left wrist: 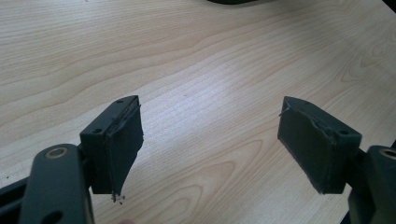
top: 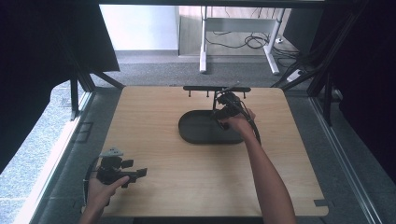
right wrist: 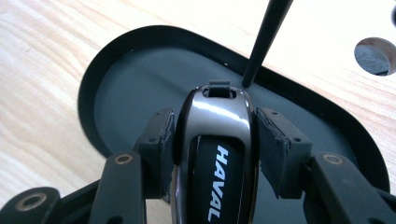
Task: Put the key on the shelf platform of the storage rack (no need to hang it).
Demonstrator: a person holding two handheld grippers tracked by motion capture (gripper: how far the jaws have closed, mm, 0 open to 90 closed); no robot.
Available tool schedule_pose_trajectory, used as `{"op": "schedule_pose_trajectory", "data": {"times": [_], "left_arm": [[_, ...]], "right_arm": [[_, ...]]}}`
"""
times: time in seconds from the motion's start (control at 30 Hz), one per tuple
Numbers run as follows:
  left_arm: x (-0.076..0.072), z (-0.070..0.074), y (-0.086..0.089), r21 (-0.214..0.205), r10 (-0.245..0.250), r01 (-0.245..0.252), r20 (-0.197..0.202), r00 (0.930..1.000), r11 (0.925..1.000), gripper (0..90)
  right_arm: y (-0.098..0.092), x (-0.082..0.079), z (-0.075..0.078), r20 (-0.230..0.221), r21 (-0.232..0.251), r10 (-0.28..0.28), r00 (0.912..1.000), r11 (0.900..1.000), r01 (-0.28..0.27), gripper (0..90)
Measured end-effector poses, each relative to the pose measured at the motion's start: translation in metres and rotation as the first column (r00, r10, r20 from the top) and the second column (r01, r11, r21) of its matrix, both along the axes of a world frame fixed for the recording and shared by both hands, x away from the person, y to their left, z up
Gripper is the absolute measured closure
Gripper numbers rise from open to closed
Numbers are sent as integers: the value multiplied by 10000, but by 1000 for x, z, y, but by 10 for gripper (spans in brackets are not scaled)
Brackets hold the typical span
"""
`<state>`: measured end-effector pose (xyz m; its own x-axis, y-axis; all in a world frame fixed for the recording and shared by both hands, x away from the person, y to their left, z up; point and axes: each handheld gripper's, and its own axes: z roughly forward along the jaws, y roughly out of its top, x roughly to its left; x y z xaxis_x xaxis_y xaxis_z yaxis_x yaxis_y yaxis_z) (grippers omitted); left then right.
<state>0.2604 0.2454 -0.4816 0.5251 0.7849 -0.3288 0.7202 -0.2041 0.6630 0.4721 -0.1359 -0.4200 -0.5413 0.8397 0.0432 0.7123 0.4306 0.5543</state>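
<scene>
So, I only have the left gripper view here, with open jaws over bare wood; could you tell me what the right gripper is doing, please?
Observer: The right gripper is shut on a car key fob marked HAVAL, one pad on each side of it.
Operator: Thank you. Where is it holding the fob?
Observer: Above the dark oval tray at the middle of the table, near the tray's right end in the high view.
Operator: Is anything standing close to it?
Observer: Yes, a thin black rod rises just past the fob's loop end; it belongs to a low black rack at the table's far edge.
</scene>
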Motion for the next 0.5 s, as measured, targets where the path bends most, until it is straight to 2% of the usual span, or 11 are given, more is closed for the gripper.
{"op": "schedule_pose_trajectory", "data": {"times": [0.4,0.5], "left_arm": [[0,1,3,-48,60,-60,4,10000,10000,224],[0,1,4,-48,88,-88,12,10000,10000,224]], "right_arm": [[7,14,-19,129,-223,-153,9998,9996,156,497],[10,16,-27,250,-423,-178,9995,9989,189,497]]}}
